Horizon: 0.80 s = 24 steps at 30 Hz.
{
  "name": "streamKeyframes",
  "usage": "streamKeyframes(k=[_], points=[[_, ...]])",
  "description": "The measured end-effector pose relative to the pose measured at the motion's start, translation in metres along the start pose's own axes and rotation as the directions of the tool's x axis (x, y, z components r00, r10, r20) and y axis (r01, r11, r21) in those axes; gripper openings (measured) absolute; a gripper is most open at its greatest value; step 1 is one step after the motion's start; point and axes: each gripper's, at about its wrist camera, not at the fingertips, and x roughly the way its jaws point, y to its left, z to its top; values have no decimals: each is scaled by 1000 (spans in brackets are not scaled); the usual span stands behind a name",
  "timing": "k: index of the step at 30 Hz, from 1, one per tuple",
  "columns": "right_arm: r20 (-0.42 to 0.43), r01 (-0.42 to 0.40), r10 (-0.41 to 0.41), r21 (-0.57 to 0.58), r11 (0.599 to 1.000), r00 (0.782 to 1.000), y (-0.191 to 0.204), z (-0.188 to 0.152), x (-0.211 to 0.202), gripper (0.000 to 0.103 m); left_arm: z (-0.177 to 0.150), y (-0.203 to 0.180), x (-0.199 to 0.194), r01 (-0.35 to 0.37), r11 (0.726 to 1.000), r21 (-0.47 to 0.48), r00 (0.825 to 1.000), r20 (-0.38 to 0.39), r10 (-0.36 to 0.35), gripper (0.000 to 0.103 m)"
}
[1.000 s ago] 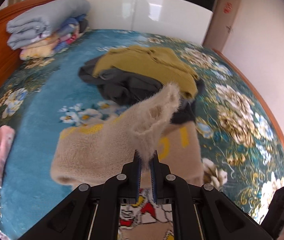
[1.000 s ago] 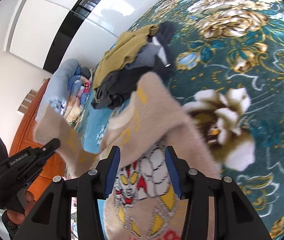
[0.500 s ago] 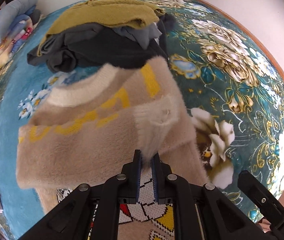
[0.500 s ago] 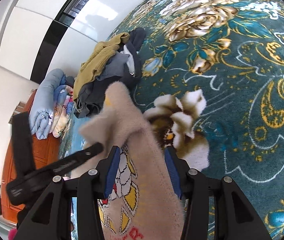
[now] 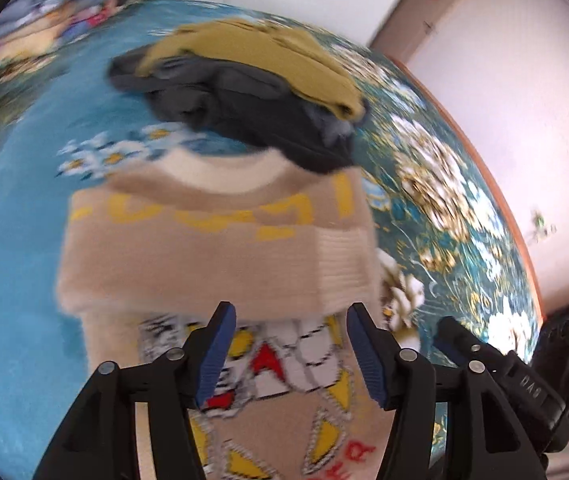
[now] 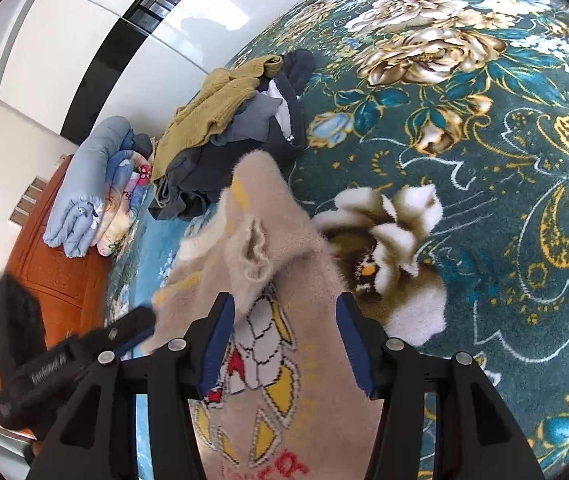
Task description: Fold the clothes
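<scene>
A beige fluffy sweater (image 5: 204, 248) with yellow letters and a cartoon print lies on the floral blanket (image 5: 436, 208). Its ribbed sleeve cuff (image 5: 344, 264) rests folded across the body, just beyond my left gripper (image 5: 290, 312). That gripper's jaws are opening and its pads touch nothing, with the print showing beneath the gap. My right gripper (image 6: 284, 300) hovers over the same sweater (image 6: 296, 360), near the cuff (image 6: 254, 256). Its jaws are opening a little, and no cloth is pinched between them. The left view is blurred.
A heap of mustard and dark grey clothes (image 5: 252, 92) lies just beyond the sweater's collar. Folded bedding (image 6: 92, 184) is stacked against the wooden headboard (image 6: 44, 264). The bed's wooden edge (image 5: 484, 168) and a white wall run along the right.
My left gripper let go of the sleeve cuff and spread its jaws wide. The sleeve now lies across the sweater. The right jaws stand slightly wider.
</scene>
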Motion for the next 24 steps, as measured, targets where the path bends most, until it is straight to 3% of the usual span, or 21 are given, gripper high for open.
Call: streamKeyframes(k=[6, 10, 13, 17, 21, 23, 24], points=[[-104, -40, 38, -21, 999, 994, 24, -11, 22, 59, -36, 97, -28, -143, 965, -220, 987, 46, 157, 73], [-147, -64, 61, -15, 998, 987, 39, -19, 38, 62, -47, 140, -34, -198, 939, -280, 978, 14, 210, 74], [-171, -56, 55, -2, 998, 984, 45, -22, 54, 71, -60, 161, -37, -155, 926, -344, 985, 23, 173, 74], [-159, -12, 23, 69, 998, 987, 42, -18, 74, 72, -70, 179, -36, -107, 910, -400, 993, -3, 115, 74], [-138, 13, 5, 135, 991, 990, 32, -8, 90, 71, -72, 187, -43, -105, 903, -417, 994, -8, 112, 74], [-136, 39, -19, 139, 990, 991, 33, -3, 96, 63, -73, 190, -55, -97, 903, -418, 994, 12, 112, 74], [-129, 39, -21, 143, 989, 991, 36, 0, 97, 49, -74, 192, -61, -98, 904, -416, 992, 27, 120, 74]])
